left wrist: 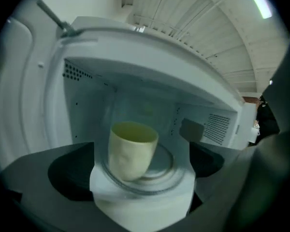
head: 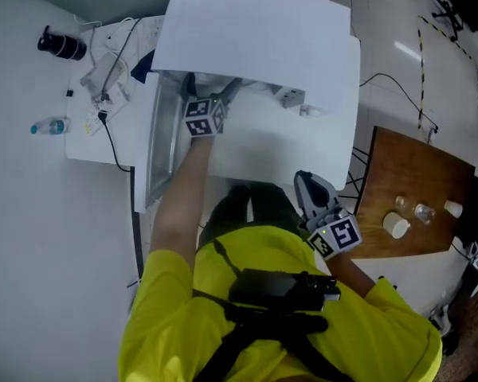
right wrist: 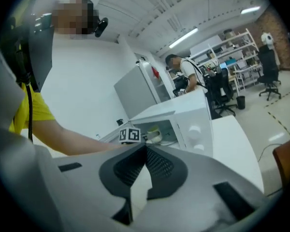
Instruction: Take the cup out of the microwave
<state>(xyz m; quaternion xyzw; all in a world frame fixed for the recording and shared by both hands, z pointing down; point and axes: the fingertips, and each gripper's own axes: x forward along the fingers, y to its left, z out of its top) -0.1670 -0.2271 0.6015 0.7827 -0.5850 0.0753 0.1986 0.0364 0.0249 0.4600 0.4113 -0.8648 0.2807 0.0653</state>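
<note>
A pale yellow cup (left wrist: 132,149) stands upright on the glass turntable (left wrist: 159,175) inside the white microwave (head: 255,46), whose door (head: 158,146) hangs open to the left. My left gripper (left wrist: 140,170) reaches into the cavity with its jaws wide apart. The cup sits just ahead of them and between their lines, and neither pad touches it. In the head view only this gripper's marker cube (head: 203,118) shows at the microwave's mouth. My right gripper (head: 307,183) hangs back near my body, shut with nothing in it. Its view shows the cup (right wrist: 154,133) small inside the microwave (right wrist: 195,124).
The microwave sits on a white table (head: 247,161). A wooden table (head: 414,173) with small cups and a glass stands at the right. A water bottle (head: 48,126), a black lens-like object (head: 61,44) and cables lie at the left. A person (right wrist: 186,74) stands far behind.
</note>
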